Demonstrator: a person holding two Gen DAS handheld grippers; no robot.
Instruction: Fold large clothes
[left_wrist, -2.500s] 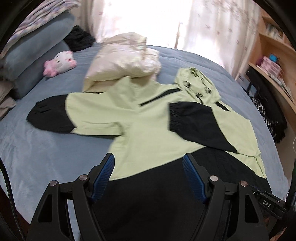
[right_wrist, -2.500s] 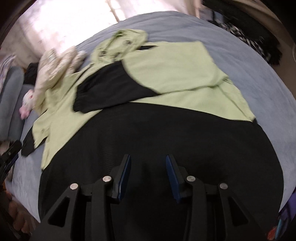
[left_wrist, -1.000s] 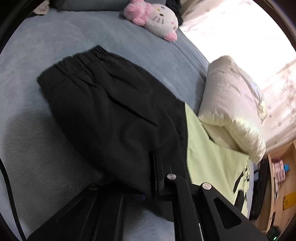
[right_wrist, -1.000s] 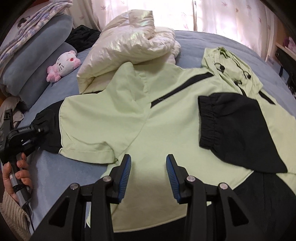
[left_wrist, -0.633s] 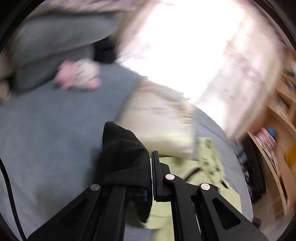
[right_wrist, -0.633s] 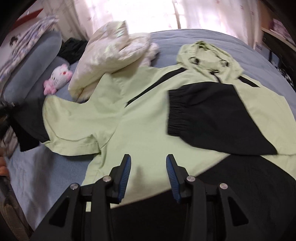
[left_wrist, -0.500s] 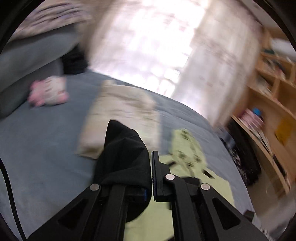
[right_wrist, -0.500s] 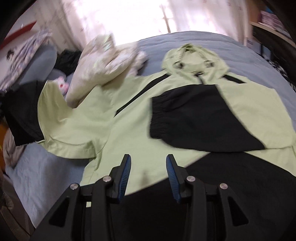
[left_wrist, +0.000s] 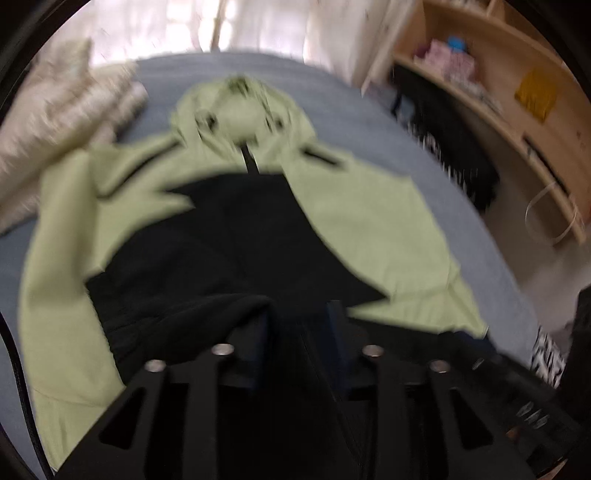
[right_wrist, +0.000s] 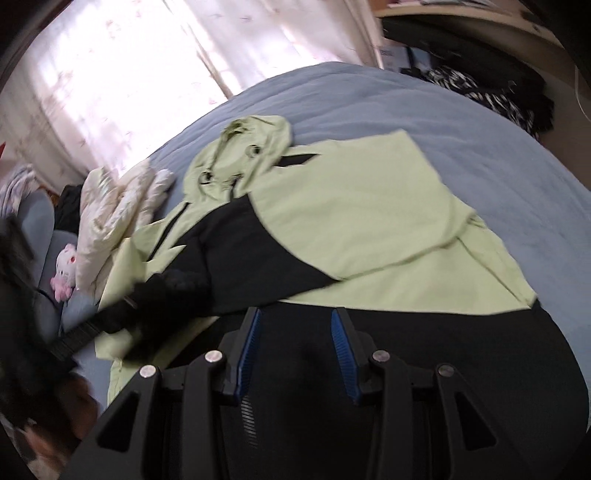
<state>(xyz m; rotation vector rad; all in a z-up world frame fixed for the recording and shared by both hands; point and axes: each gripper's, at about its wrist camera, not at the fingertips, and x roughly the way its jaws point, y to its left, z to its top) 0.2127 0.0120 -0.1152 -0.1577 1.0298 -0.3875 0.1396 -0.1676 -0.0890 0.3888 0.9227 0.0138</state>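
A light green and black hooded jacket (right_wrist: 351, 221) lies spread flat on a bed (right_wrist: 498, 155) covered in grey-blue fabric; the jacket serves as the landmark here. Its hood (left_wrist: 240, 107) points toward the curtained window (right_wrist: 129, 74), and its black hem panel (right_wrist: 443, 350) lies nearest both cameras. The sleeve on the right of the jacket is folded across the chest, its black cuff end (right_wrist: 236, 243) resting on the green front. The second black cuff (left_wrist: 177, 317) lies over the lower middle of the jacket, just beside the left tool (left_wrist: 299, 332). The left tool's jaws are opening; the cuff drapes against its left finger, and motion blur leaves unclear whether any cloth remains between the pads. The right tool (right_wrist: 295, 347) hovers over the black hem panel, its blue-padded jaws set partly apart with nothing between them. In the right wrist view, the left tool (right_wrist: 122, 314) shows as a dark blurred shape at the jacket's left edge. Left of the jacket's hood lies a cream padded garment (right_wrist: 118, 206). Beyond it rest a small pink and white plush toy (right_wrist: 64, 273) and grey pillows (right_wrist: 37, 221). To the right of the jacket, past the edge of the bed, stand wooden shelves (left_wrist: 517, 92) with dark clothing (left_wrist: 450, 147) heaped in front.
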